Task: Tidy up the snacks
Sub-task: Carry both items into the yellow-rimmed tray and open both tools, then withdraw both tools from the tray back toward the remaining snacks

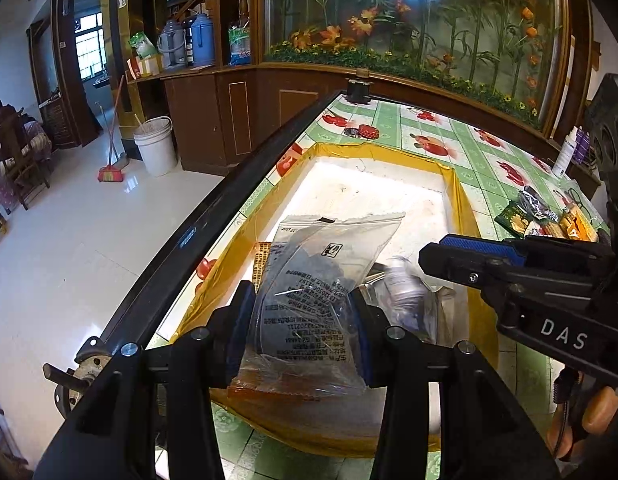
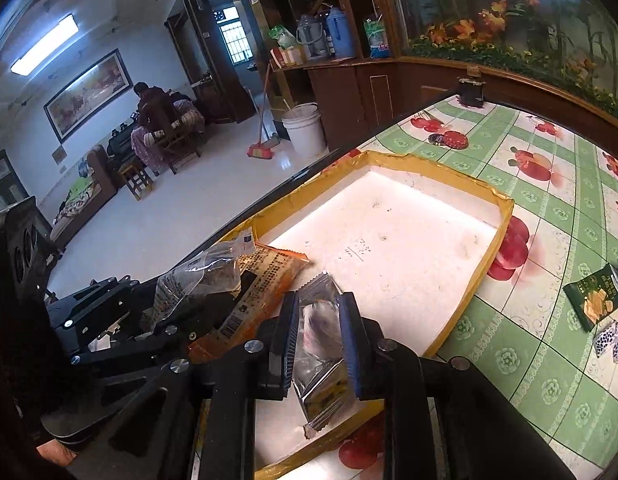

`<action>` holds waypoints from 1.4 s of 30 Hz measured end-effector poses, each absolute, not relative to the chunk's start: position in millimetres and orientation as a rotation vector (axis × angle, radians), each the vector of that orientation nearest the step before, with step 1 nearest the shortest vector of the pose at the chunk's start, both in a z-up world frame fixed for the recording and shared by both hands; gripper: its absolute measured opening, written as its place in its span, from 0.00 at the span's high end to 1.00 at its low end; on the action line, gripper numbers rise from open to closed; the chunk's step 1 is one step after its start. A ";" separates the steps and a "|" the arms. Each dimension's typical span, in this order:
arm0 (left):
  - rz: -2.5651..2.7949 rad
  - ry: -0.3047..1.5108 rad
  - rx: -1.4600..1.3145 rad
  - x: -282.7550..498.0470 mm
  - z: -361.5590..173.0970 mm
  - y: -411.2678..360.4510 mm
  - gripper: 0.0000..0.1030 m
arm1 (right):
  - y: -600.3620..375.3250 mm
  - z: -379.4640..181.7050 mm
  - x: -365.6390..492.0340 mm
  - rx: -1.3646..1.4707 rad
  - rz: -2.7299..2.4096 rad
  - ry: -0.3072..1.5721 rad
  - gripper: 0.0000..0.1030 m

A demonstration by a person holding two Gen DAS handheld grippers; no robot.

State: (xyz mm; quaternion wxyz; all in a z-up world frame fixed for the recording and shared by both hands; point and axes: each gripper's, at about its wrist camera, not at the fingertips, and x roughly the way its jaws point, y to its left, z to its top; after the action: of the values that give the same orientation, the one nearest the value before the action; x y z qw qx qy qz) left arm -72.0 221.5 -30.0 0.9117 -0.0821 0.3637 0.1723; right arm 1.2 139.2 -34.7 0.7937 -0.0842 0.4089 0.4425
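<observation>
A white foam tray (image 1: pixel 455 200) (image 2: pixel 505 208) with a yellow taped rim lies on the fruit-print tablecloth. My left gripper (image 1: pixel 303 328) is shut on a clear printed snack bag (image 1: pixel 309 280) (image 2: pixel 205 276), held over the tray's near left corner. An orange packet (image 1: pixel 263 256) (image 2: pixel 269 276) lies in the tray under that bag. My right gripper (image 2: pixel 319 344) is just to the right, over the tray's near part. A crinkled silver packet (image 2: pixel 317 360) (image 1: pixel 401 284) stands between its blue pads, touching both, and looks blurred. One finger (image 1: pixel 481 245) of that gripper shows in the left wrist view.
Several loose snack packets (image 1: pixel 517 216) (image 2: pixel 597 300) lie on the cloth right of the tray. A red round tin (image 1: pixel 369 132) (image 2: pixel 453 139) sits beyond it. The table's black edge (image 1: pixel 189 236) runs along the left. A white bottle (image 1: pixel 565 152) stands far right. A person sits across the room.
</observation>
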 end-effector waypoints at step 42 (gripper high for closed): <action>0.365 0.697 -0.022 -54.8 13.0 136.3 0.20 | -115.6 -21.7 19.0 0.171 0.558 0.808 0.25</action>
State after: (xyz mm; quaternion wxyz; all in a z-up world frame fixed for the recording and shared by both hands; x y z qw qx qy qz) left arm -54.8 136.3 13.0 0.9236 -0.0108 0.3394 0.1779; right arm 19.0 -115.6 -21.7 0.8784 0.0820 0.3876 0.2674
